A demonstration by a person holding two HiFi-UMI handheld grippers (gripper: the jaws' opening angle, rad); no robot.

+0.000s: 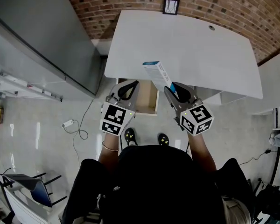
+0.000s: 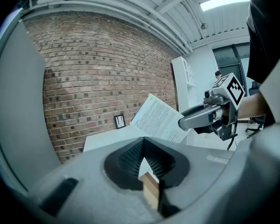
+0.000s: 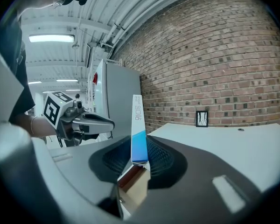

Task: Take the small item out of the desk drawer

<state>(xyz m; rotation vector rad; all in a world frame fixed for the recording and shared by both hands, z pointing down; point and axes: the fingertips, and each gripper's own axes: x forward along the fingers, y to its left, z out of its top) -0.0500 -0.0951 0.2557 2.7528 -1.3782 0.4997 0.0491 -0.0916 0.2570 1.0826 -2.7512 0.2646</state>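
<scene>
Our right gripper (image 1: pixel 171 89) pinches the slim box (image 1: pixel 157 73) by its near end, clear above the open drawer (image 1: pixel 147 100); our left gripper (image 1: pixel 126 90), jaws together and empty, hangs left, out of the way.

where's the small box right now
In the head view the white-and-blue box is near the centre, held in the right gripper over the front edge of the white desk, next to the open drawer.

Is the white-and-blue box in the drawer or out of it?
Out. The right tongs grip the box by its blue end, raised clear above the open drawer.
</scene>
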